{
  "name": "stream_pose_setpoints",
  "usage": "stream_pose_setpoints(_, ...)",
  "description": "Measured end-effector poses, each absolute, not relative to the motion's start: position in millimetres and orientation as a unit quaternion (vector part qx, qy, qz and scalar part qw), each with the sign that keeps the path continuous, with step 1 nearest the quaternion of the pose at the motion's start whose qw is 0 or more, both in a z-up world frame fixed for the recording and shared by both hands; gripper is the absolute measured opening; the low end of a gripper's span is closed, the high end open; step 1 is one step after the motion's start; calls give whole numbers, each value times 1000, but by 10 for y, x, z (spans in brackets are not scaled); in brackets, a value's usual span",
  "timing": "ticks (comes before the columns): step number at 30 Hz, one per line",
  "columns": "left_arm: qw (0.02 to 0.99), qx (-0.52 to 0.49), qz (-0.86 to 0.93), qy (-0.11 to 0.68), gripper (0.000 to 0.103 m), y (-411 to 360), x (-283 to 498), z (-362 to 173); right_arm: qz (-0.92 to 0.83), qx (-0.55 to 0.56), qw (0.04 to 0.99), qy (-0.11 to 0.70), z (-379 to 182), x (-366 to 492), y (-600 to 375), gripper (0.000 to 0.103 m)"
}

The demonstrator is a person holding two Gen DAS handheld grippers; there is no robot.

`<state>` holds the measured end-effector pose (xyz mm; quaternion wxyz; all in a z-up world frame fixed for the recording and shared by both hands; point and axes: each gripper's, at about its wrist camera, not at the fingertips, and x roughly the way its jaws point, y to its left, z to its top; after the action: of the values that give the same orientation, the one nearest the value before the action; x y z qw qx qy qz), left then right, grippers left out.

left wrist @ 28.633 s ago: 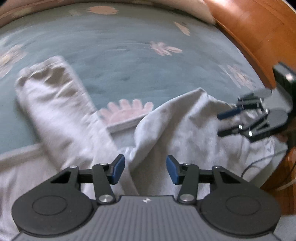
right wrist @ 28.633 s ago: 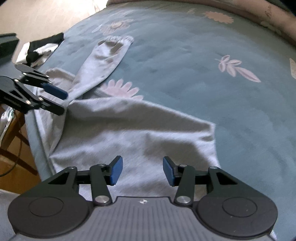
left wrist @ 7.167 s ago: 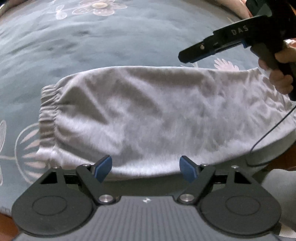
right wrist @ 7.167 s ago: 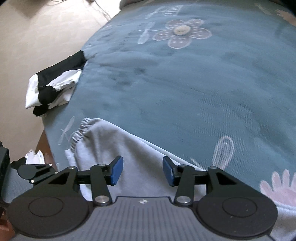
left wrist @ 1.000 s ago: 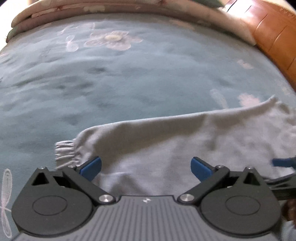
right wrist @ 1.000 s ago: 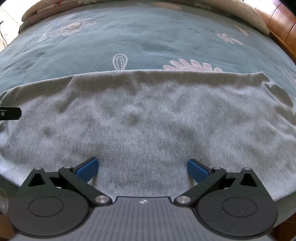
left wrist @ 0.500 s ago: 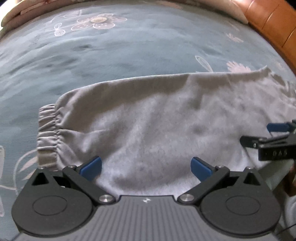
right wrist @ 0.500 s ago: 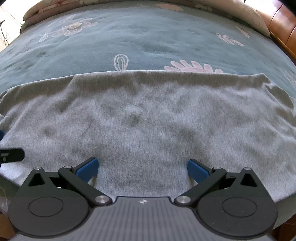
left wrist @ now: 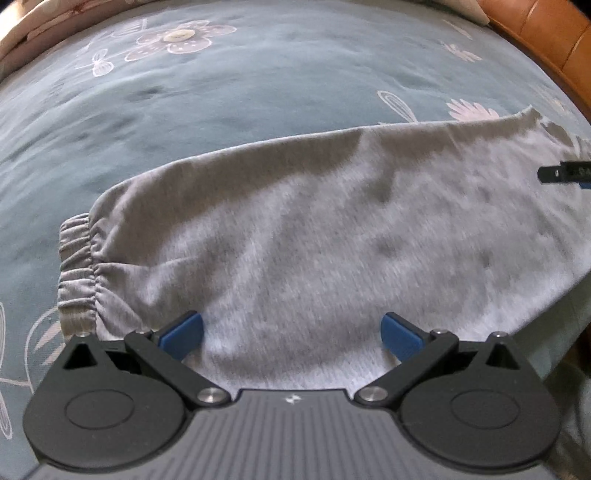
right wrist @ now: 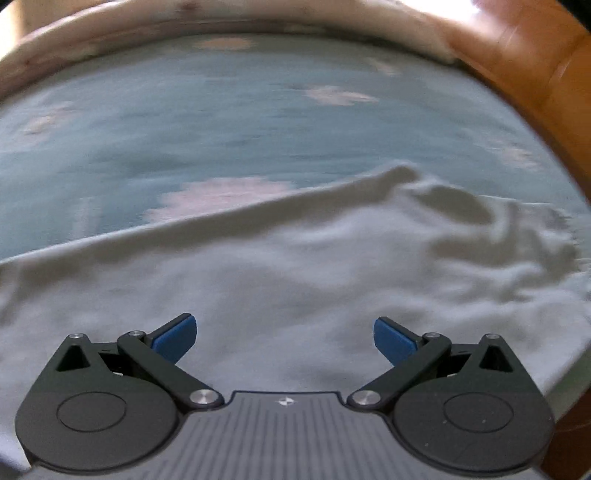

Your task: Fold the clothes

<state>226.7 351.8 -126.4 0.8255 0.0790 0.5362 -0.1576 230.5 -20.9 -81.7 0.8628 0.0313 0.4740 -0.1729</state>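
Note:
Grey sweatpants lie folded lengthwise along the near edge of the bed, the elastic cuffs at the left. My left gripper hovers open over the leg near the cuffs, nothing between its blue pads. The tip of the right gripper shows at the right edge of the left wrist view. In the right wrist view the right gripper stands open over the wrinkled waist end of the sweatpants. That view is blurred.
The bed has a teal cover with pink and white flowers. A wooden bed frame curves along the right. A pale folded quilt lies along the far side. The mattress edge drops off at the near right.
The right gripper has swung right toward the waist end, its view now blurred. My left gripper has moved in a little closer over the leg. Both have stayed open.

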Motion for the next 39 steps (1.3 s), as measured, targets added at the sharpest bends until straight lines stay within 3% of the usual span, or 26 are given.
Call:
stream_pose_setpoints(8,823,87,-151,540,102,3470,2290,-1227,-195,116,841,491,-968,2357,-687,103)
stream_pose_setpoints(18,826,107,-186,521,102,3096,2365,-989,-123,29,871,474,-494,2466,-1132,103)
stream_pose_setpoints(25,825,101,-188,524,102,2777,2382,-1026,-121,-113,855,492,-492,2709,-1749,103)
stream_pose_setpoints(31,822,100,-185,529,102,2511,2413,-1022,-109,-119,836,524,-897,2877,-1931,103)
stream_pose_setpoints(39,827,80,-167,531,102,2163,2514,-1018,-106,-54,855,504,-810,2998,-2114,103)
